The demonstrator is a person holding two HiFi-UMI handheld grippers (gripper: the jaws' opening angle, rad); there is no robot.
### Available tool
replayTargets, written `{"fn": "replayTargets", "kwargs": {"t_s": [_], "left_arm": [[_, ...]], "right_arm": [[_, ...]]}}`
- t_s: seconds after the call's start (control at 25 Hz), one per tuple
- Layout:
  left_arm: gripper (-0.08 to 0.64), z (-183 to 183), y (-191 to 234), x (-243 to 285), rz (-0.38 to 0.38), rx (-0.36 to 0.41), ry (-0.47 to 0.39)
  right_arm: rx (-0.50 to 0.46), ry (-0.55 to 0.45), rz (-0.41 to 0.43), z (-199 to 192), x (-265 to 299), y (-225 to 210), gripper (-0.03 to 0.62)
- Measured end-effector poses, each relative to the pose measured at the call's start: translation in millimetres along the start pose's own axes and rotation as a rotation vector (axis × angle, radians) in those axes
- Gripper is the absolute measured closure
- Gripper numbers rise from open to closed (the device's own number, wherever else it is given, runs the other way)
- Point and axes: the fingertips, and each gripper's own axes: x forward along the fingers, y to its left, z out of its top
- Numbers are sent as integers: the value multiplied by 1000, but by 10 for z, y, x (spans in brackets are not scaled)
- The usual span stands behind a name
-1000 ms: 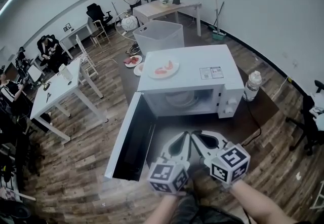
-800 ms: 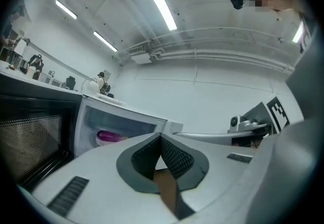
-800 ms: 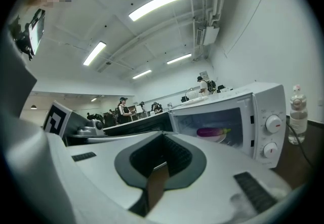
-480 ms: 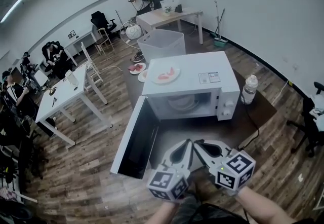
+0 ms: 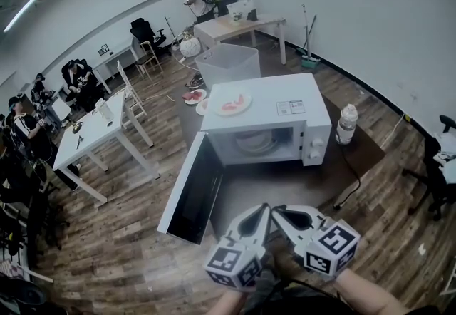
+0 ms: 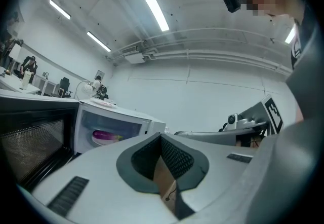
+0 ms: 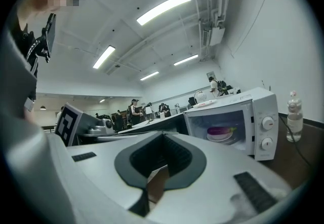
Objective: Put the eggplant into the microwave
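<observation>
Here, by the dark table [image 5: 285, 182], left tongs [image 5: 263, 211] and right tongs [image 5: 278, 212] are closed, empty.

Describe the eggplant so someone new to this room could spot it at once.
Find the white microwave on the dark table, its door swung open. Inside it sits a pale plate, and the eggplant lies on that: purple, unlike the red pieces on the plate on top.

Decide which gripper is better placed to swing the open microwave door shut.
Left, probably: the open door hangs out left of the microwave, nearer the left gripper; the right gripper sits farther from it. Both are shut and empty.
</observation>
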Motion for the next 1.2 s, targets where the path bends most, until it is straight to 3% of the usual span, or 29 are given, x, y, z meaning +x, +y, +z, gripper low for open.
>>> {"fn": "replayTargets", "kwargs": {"t_s": [0.24,0.48,0.68,1.2], "left_arm": [[558,-63,-128,-138,-12,-42,2],[558,-27,-223,-225,-21,-11,1],[558,-51,-266,-278,-38,-39,5],[558,99,-216,-398,-19,-25,-24]], "right_arm": [[-12,8,9,-45,-137,132,594],[-31,-1,7,-17,-220,230,595],[-12,-15,15,-23,-269,304,595],[-34,-18,48,20,-359,372,595]]}}
